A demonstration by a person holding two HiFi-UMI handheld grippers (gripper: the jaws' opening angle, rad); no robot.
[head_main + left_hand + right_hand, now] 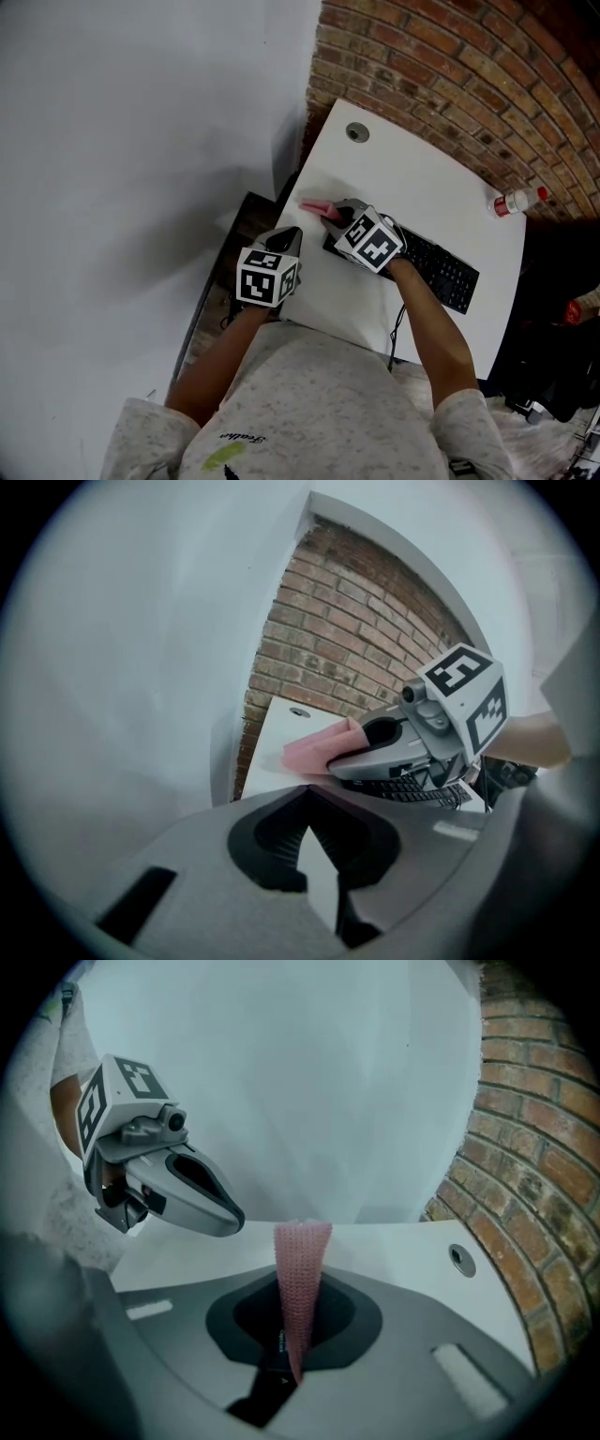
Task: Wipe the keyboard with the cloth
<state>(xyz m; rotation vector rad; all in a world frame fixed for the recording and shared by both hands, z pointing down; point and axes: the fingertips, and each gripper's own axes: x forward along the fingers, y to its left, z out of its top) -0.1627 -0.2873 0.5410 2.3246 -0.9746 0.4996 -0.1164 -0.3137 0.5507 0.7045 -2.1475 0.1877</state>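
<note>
Both bare forearms reach forward from the chest, close together. The right arm (433, 319) stretches further out, and the right claw (335, 214) is pinched tight on the pink cloth (302, 1269). The left arm (217, 361) is tucked in nearer. The left claw (288, 237) is empty, jaws seemingly a crack apart, just beside its partner.

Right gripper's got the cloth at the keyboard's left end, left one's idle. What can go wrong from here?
1. The cloth sits in the right gripper as a thin strip; dragging over keys may pull it loose.
2. The left gripper is open and off the keyboard, so nothing braces it; strokes might slide it on the desk.
</note>
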